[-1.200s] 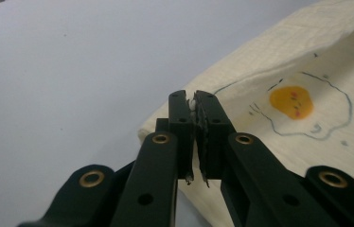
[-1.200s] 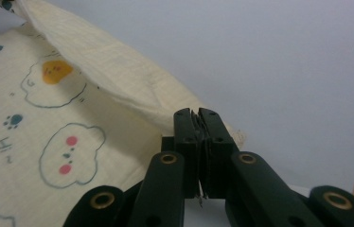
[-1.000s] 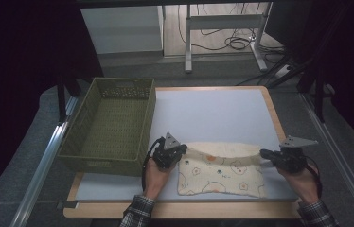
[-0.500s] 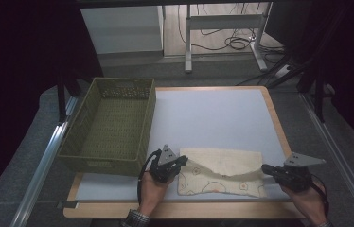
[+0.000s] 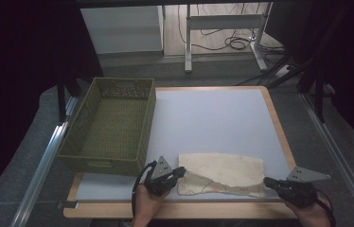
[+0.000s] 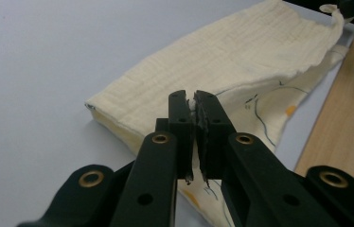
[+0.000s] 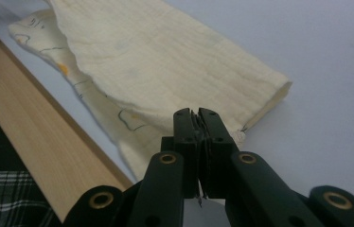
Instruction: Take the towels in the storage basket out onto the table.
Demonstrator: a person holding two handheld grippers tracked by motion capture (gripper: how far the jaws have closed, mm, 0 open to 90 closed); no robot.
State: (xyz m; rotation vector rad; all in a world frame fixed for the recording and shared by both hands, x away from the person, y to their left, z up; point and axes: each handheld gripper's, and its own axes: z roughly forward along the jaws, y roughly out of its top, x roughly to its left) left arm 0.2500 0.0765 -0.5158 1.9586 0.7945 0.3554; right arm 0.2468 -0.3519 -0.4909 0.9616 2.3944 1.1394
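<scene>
A cream cloth point(image 5: 222, 172) with small printed marks lies folded over near the table's front edge, its plain side up. My left gripper point(image 5: 181, 171) is shut on the cloth's left near corner; the fabric point(image 6: 222, 71) is pinched between its black jaws point(image 6: 194, 101). At the cloth's right near corner my right gripper point(image 5: 267, 181) is shut on the fabric too, with the cloth point(image 7: 165, 61) stretching away from its jaws point(image 7: 197, 116). The upper layer drapes back toward the front edge, and the printed lower layer shows beneath it.
A green woven basket point(image 5: 111, 124) stands on the table's left side, just behind the left gripper. The white table top point(image 5: 213, 118) has a wooden rim point(image 5: 184, 210) along the front. Table legs and cables lie on the floor behind.
Both grippers have moved toward the front edge, pulling the cloth's held edge back over itself. The printed side that faced up is now mostly covered by the plain side.
</scene>
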